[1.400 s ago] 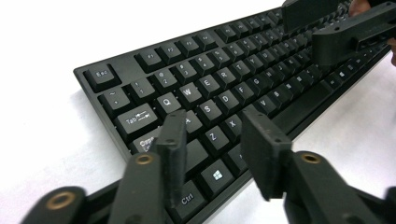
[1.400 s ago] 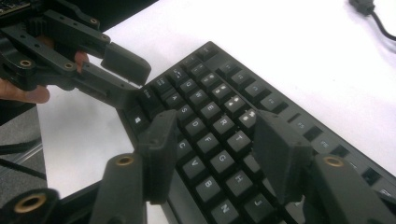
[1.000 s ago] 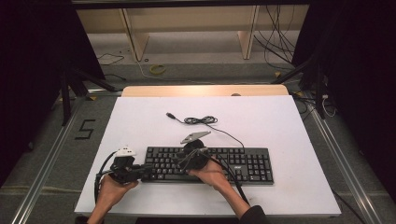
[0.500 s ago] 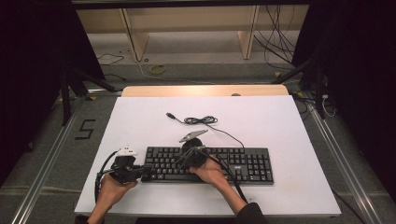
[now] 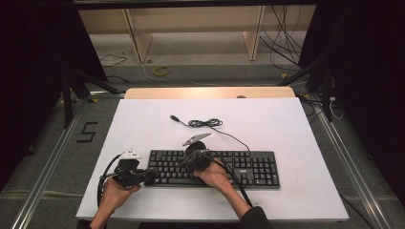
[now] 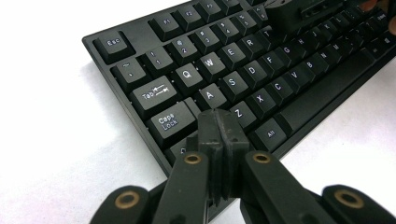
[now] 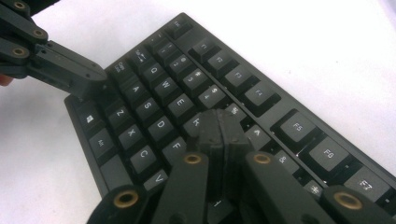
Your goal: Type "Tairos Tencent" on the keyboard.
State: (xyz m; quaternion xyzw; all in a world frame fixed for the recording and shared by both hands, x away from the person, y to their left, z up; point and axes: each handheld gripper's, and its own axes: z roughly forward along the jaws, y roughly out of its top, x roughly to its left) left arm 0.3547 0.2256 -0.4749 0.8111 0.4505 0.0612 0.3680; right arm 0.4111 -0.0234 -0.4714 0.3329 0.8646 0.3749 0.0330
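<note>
A black keyboard [image 5: 239,167] lies on the white table [image 5: 267,119], towards its near edge. My left gripper [image 5: 152,175] is at the keyboard's left end. In the left gripper view its jaws are shut with nothing between them, and the left gripper [image 6: 218,116] has its tips over the keys beside Caps Lock and Z on the keyboard [image 6: 205,65]. My right gripper [image 5: 184,164] hovers over the left half of the key field. In the right gripper view the right gripper [image 7: 219,119] is shut and empty above the keys near E and F on the keyboard [image 7: 280,121]. The left gripper [image 7: 93,79] shows at upper left.
The keyboard's cable [image 5: 205,123] lies coiled on the table behind it, ending in a plug [image 5: 174,117]. White tabletop stretches to the right and far side. A wooden strip [image 5: 210,92] borders the far edge. Loose cables [image 5: 160,70] lie on the floor beyond.
</note>
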